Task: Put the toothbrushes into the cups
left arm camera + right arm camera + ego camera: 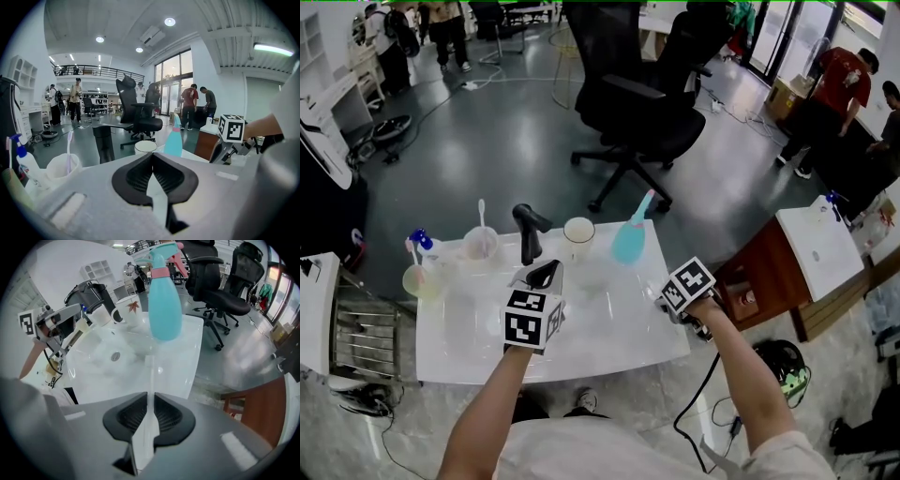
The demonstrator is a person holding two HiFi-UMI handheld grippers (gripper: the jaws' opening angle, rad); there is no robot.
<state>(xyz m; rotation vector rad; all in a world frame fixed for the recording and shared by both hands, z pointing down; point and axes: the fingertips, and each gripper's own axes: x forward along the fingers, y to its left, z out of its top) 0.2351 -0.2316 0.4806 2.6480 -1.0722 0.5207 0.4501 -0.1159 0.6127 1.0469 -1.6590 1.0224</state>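
Toothbrush (149, 373) clamped in right gripper (151, 398) at table's (670, 342) right edge, frame's lower right; left gripper (152, 157) closed, empty, mid-table. Cups (480, 244) along far edge, bare floor (506, 141) beyond. Red leaf print on one cup (132, 309).

Grey hand-held grippers (152, 159) (151, 399), black pads (137, 176), marker cubes (532, 319) (687, 284)

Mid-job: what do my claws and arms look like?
The left claw and right claw each have a grey body, black ribbed pads and a white cube with black square markers. A black cable trails from the right one. Forearms bare; pale short-sleeved shirt.
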